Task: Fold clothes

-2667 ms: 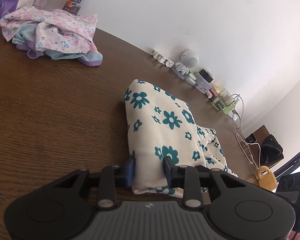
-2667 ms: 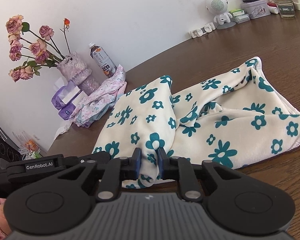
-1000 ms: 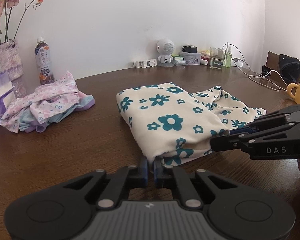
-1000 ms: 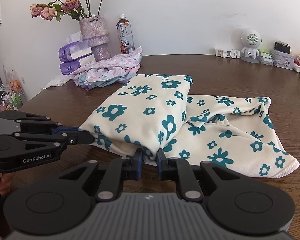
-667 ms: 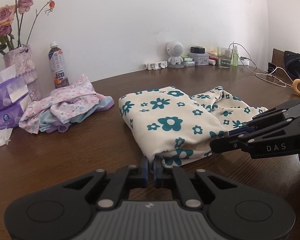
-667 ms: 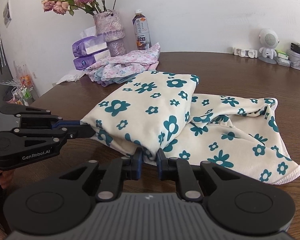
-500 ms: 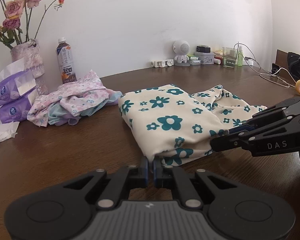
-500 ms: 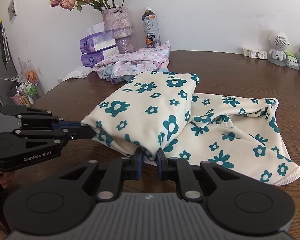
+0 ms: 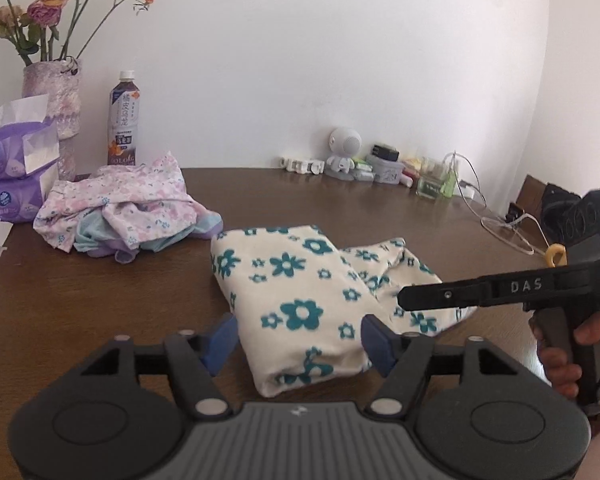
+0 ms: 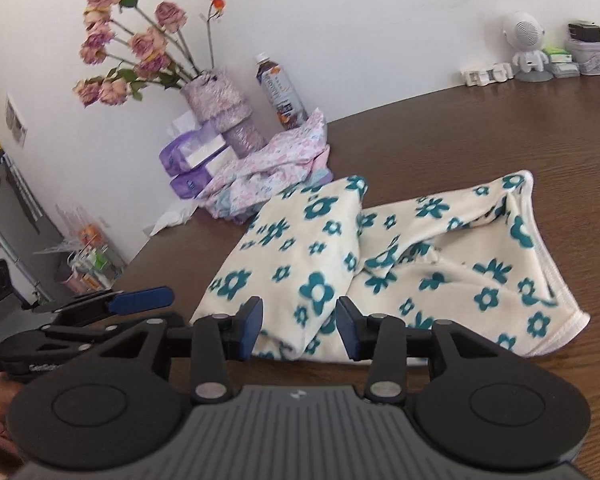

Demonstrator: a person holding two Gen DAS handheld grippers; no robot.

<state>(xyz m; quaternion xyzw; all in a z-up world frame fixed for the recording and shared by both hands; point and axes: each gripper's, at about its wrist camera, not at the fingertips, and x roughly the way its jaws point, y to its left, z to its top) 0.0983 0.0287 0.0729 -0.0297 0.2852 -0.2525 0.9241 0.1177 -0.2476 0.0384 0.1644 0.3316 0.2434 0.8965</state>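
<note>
both grippers' jaws are opening: the left gripper [image 9: 299, 340] and right gripper [image 10: 299, 326] straddle the near edge of the folded floral garment [image 9: 300, 304] without pressing it, having pinched it a second ago (it lies on the brown table [image 9: 80, 304]). only the left view shows the hand [image 9: 580, 344] gripping the right handle.

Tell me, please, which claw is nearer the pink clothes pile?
Left. Both claws, jaws opening, straddle the flowered cloth's near edge; the left claw is at the corner toward the pile, the right claw beyond it, farther off.
</note>
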